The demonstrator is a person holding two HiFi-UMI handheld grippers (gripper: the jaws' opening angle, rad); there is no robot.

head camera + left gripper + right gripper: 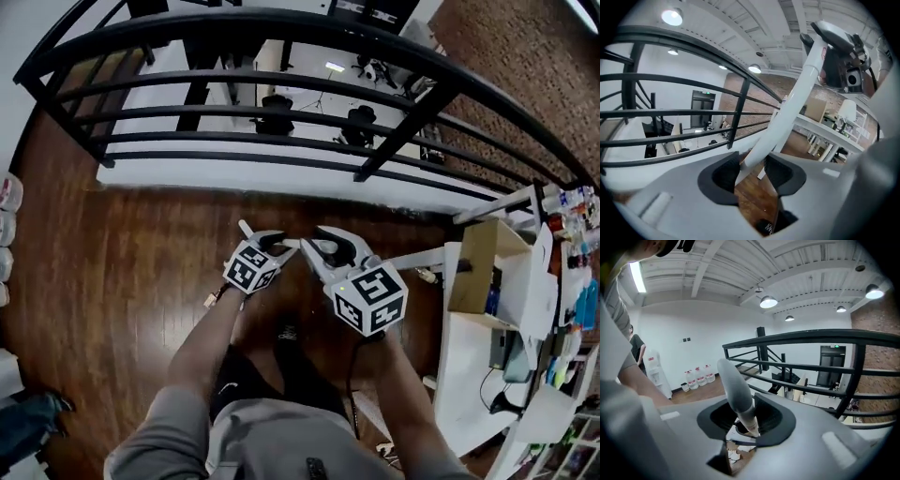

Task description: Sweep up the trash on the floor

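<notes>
In the head view both grippers are held close together above the wooden floor (122, 272). My left gripper (277, 244) is shut on a long white handle (787, 112), which passes between its pads (725, 174) and slants up to the right. My right gripper (323, 246) is shut on a grey-tipped handle (736, 390) that stands up between its jaws. White paper scraps (736, 454) show through the gap below those jaws. The right gripper (846, 61) also appears at the top right of the left gripper view, beside the white handle. The lower ends of both handles are hidden.
A black railing (281, 122) runs across just ahead, with a lower floor beyond it. A white desk (469, 356) with a cardboard box (483, 262) stands at the right. Water bottles (698, 377) line the far wall. My shoe (286, 330) is below the grippers.
</notes>
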